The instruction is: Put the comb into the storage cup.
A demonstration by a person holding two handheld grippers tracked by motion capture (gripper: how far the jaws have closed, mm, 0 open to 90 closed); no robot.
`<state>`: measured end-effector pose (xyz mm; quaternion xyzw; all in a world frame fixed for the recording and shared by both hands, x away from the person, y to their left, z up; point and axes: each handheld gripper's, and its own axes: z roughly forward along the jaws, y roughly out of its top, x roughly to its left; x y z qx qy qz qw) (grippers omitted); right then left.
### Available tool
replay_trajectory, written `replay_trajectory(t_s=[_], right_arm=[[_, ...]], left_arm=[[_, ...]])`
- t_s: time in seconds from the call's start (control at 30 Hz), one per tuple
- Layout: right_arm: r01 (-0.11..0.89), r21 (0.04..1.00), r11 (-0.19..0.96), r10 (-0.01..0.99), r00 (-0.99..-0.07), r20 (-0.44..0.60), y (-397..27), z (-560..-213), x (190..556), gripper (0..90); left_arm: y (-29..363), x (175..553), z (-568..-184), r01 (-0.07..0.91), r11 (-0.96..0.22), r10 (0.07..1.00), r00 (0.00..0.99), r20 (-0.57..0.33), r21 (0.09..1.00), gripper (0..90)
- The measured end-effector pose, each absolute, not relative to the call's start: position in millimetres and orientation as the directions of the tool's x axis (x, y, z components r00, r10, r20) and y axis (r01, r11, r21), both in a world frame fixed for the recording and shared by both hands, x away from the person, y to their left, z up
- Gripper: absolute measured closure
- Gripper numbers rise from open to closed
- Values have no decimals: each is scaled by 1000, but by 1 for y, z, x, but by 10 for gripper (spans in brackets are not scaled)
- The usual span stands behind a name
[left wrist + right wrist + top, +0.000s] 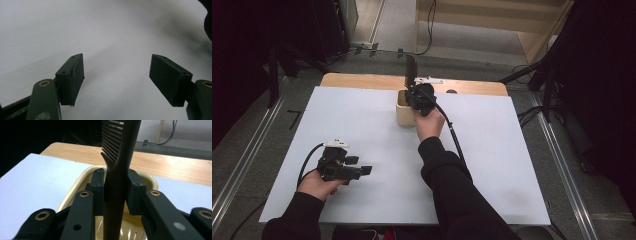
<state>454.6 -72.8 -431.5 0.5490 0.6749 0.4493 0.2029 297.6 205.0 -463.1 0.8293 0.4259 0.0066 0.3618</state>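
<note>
Table: white sheet (362,130) over a wooden top (362,80), grey floor around it, dark gear at both sides.
High view, cup: cream cup (402,111) stands on the sheet near the far edge, about mid-width.
High view, comb: dark comb (411,70) rises upright out of the cup, toothed end up.
High view, right gripper: right gripper (414,95) sits over the cup's right rim, held in the right hand (429,124), black cable trailing toward the person.
High view, left gripper: left gripper (367,170) lies low over the sheet, well apart from the cup, nearer the person and to the left, pointing right; left hand (318,184) behind it.
Left gripper view: left gripper (117,75) has its jaws spread wide with only bare sheet (100,30) between them; a dark sleeve edge at the top right corner.
Right gripper view, comb: comb (117,177) stands upright between the two pads, teeth at the top left, handle running down into the cup (72,192).
Right gripper view, grip: right gripper (115,187) is narrow, with the comb between the jaws; one pad (135,192) seems a hair off the handle, and whether the pads press cannot be told.
Right gripper view, background: wooden top beyond the cup, sheet on both sides of it.
</note>
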Motion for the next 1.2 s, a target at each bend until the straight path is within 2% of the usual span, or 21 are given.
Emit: replay_trajectory(t_s=[0.03,0.1,0.13,0.23,0.7,1.0,1.2], right_arm=[[541,841,11,922,-331,201,-74,-430,454,453],[498,864,76,931,-346,117,-76,-426,452,359],[488,868,95,938,-335,86,-76,-423,450,329],[516,853,78,937,-331,115,-82,-420,449,279],[568,821,49,887,-403,226,-105,-420,434,280],[574,811,116,869,-454,197,-118,-423,422,270],[584,805,107,840,-486,241,-131,-422,414,262]], left_arm=[[205,298,-463,702,-373,712,636,-298,607,286],[205,298,-463,703,-373,711,635,-300,606,286],[205,298,-464,703,-374,711,636,-300,604,286],[204,298,-464,703,-374,711,636,-299,605,286],[204,297,-464,703,-378,713,636,-296,602,286],[204,298,-464,703,-380,713,637,-293,601,286],[204,299,-465,704,-379,715,635,-293,600,286]])
